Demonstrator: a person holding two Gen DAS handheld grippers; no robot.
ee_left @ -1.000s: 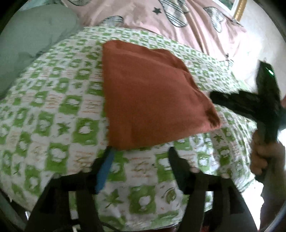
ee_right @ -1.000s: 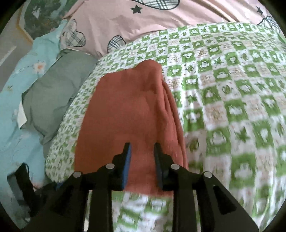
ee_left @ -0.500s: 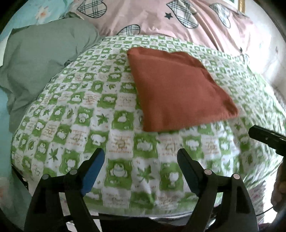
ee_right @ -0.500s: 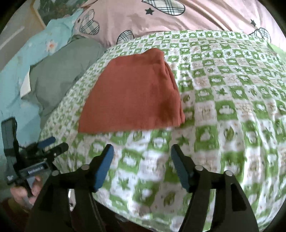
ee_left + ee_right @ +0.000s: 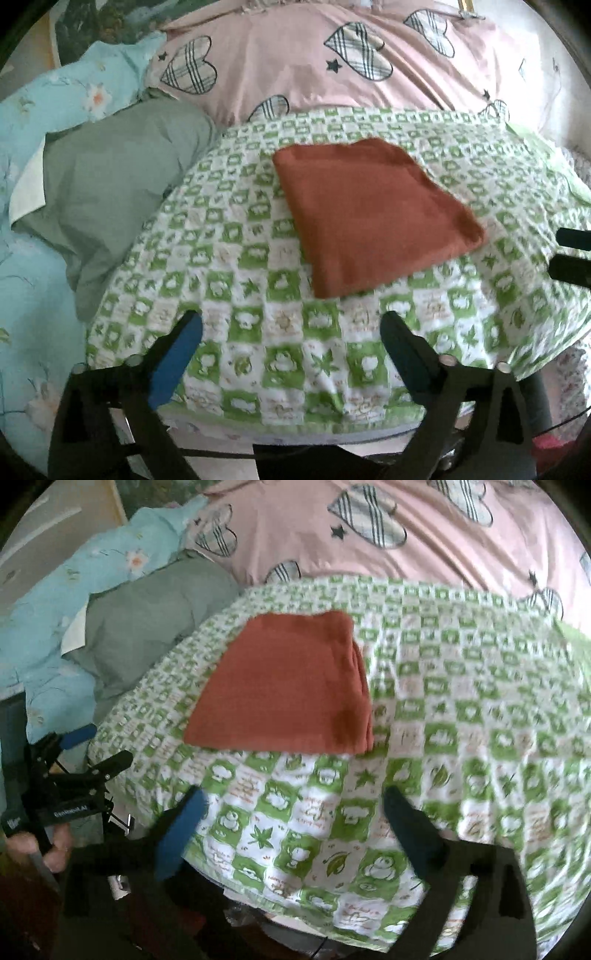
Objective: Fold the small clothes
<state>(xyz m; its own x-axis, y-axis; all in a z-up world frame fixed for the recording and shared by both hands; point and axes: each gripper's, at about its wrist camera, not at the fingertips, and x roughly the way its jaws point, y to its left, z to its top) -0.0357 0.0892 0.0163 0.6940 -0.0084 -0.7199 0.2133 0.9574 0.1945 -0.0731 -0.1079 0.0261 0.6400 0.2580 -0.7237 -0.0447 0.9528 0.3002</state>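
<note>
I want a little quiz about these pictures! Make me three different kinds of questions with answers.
1. True or false: the left gripper is pinching the folded rust-orange cloth.
2. The orange cloth lies on: A) the grey-green pillow B) the green-and-white checked blanket C) the pink heart-print quilt.
3. Fill in: the right gripper has its jaws ____.

Key: 1 false; 2 B; 3 open.

The right gripper (image 5: 570, 254) is cut off by the left view's edge.
</note>
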